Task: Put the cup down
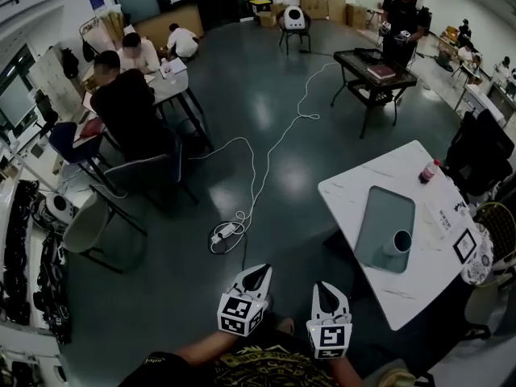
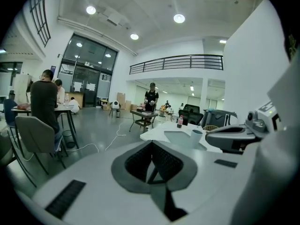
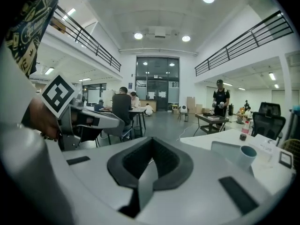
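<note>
My left gripper and my right gripper hang side by side at the near edge of the head view, over the dark grey polished floor, each with its marker cube turned toward me. Both pairs of jaws are pressed together and hold nothing. In the left gripper view the black ribbed pads meet in a closed seam, and the right gripper view shows the same, pads touching with nothing between them.

The small pale blue cylindrical cup stands upright on the near right part of a flat grey rectangular tray. The tray lies on a white marble-patterned table to my right and a little farther off than my grippers. The cup is well apart from both grippers, and nearer the right one. At the table's far right edge stands a plastic bottle with a red label, and a white card with a black square marker lies near the right edge, just beside the tray.

On the floor ahead of my left gripper lies a white power strip, and its thin white cable snakes away toward a low black table at the far right, where a person in dark clothes stands. At the far left, several people sit around a light grey table
</note>
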### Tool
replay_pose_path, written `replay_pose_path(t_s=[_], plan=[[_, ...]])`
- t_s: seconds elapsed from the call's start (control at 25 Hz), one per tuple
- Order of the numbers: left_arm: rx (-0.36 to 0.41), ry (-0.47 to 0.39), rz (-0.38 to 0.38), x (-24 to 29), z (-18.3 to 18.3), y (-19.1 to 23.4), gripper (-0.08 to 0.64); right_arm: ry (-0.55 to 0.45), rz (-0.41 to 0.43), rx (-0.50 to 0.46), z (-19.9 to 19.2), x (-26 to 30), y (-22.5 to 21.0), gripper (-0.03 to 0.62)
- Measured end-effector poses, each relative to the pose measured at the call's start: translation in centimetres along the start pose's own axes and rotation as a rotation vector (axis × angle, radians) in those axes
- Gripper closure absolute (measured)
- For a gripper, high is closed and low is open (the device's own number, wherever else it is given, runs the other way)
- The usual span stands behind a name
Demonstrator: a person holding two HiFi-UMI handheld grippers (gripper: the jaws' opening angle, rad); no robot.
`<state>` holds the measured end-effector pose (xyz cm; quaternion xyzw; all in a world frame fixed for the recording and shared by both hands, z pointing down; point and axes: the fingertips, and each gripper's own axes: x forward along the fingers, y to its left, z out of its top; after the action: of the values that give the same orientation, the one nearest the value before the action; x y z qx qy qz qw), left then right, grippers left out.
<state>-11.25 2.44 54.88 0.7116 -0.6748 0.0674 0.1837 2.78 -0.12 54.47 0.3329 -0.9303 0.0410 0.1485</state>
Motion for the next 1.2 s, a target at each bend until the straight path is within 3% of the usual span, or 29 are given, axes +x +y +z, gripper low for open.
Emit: replay_pose_path(t_s=[0.24,0.6,1.2], plan=[[-0.014,-0.017,0.063,-2.3,-0.2,1.2,0.549,-0.018,0.088,-0.033,0.6,-0.8,3.0,0.584],[-0.016,-0.056,0.067,-4.2,0.6,4.2,0.549,-0.007,0.151,-0.005,1.6,0.5,7.1,0.588],[-0.030,-0.061,0.013,-5.0,1.2,7.7,0.548,-0.007,0.126,-0.072,2.6,1.8,10.6,0.588]])
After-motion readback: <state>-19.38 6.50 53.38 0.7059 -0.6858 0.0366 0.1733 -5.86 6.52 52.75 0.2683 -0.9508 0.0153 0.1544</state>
